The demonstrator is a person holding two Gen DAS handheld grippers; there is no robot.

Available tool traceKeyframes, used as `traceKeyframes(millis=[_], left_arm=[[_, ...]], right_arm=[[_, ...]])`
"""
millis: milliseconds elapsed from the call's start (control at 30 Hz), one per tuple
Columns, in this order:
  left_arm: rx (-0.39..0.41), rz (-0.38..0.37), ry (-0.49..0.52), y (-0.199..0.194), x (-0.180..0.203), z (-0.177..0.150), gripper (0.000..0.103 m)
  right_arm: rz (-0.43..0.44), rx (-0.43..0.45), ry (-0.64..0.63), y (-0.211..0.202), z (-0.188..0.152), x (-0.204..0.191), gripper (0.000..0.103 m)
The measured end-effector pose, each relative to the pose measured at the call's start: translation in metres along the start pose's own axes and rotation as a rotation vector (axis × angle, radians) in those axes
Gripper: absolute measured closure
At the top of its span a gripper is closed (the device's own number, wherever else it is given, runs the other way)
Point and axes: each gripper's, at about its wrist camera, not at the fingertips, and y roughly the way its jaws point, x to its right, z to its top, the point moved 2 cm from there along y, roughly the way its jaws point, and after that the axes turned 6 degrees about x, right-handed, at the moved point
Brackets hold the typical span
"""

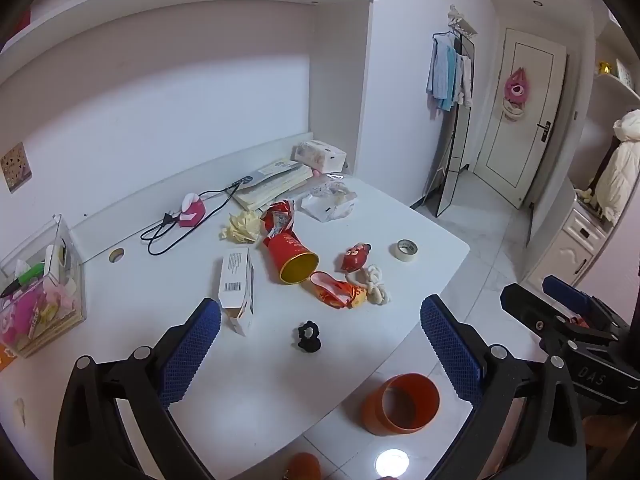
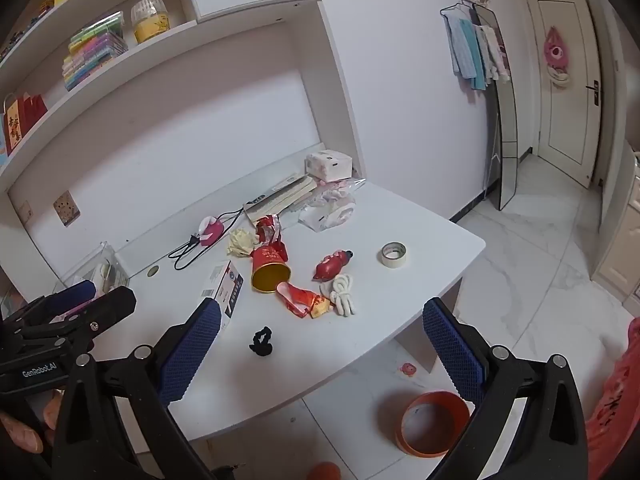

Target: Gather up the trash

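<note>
Both hand-held grippers, left hand-held gripper [image 1: 320,344] and right hand-held gripper [image 2: 322,344], gape fully, holding nothing above the desk [image 1: 280,380].

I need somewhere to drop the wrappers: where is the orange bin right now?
The orange bin stands on the floor just off the white desk's near edge, low in both views, toward the right, beside a small orange ball.

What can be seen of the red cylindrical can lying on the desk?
The red can lies on its side near the middle of the white desk, open mouth toward the cameras. Its inside looks gold and appears empty; the red wall carries pale lettering too small to read. A crumpled red-and-white wrapper sits against its closed end, and a red foil packet lies just by its rim. Neither gripper touches it.
</note>
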Motion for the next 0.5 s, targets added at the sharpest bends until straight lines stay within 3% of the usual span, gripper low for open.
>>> traceKeyframes(millis=[500], left_arm=[[-0.008,0.015,0.007,0.0014,-0.0011,-0.0021,0.005]], right_arm=[[0.01,-0.003,-0.007,0.0038,-0.0001,-0.005,0.005]])
